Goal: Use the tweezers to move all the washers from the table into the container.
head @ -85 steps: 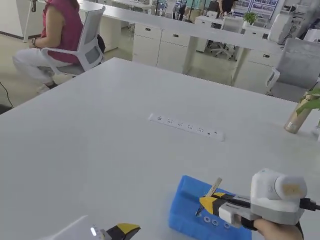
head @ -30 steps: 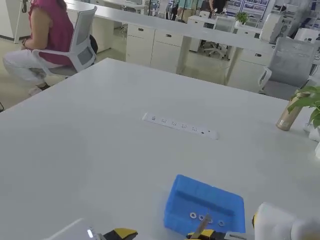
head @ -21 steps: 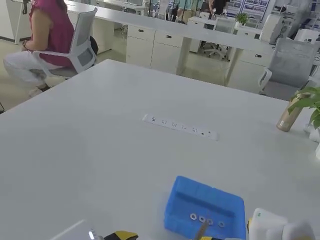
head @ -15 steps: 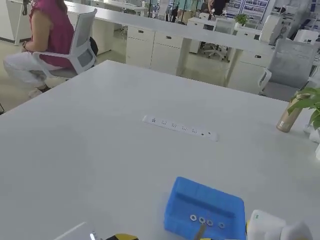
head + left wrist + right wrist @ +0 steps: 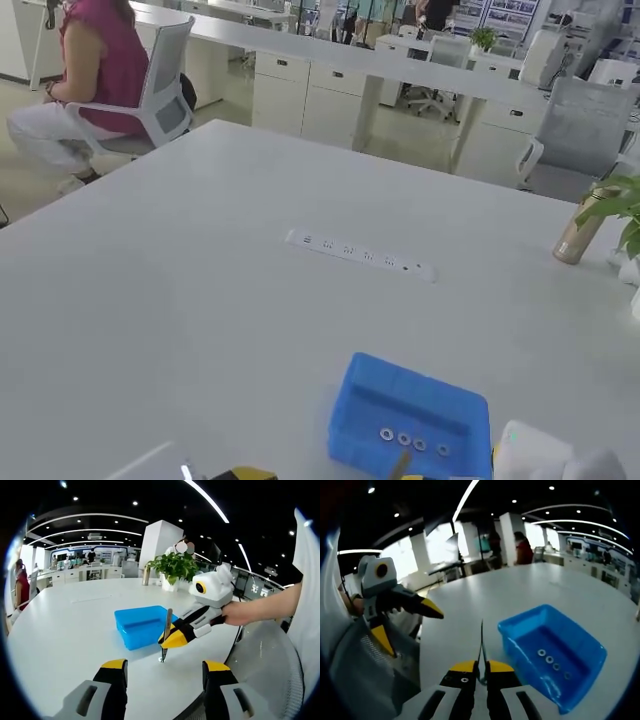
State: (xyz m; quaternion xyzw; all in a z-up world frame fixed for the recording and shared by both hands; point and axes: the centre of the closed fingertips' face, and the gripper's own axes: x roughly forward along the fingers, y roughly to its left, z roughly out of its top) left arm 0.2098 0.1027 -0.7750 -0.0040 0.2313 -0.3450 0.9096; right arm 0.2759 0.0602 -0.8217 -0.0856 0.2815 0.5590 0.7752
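A blue container sits near the front edge of the white table, with several metal washers lying in a row on its floor. In the right gripper view, my right gripper is shut on thin tweezers, which point down at the table just left of the container and its washers. The left gripper view shows my left gripper open with nothing between its fingers. Beyond it the tweezers touch the table in front of the container.
A white power strip lies mid-table. A gold bottle and a potted plant stand at the right edge. A person sits in a chair at the far left. The table's front edge is close to both grippers.
The right gripper and tweezers, above the container 2.8 s ago, have drawn back toward me and lower in the head view. Over the last second little has moved.
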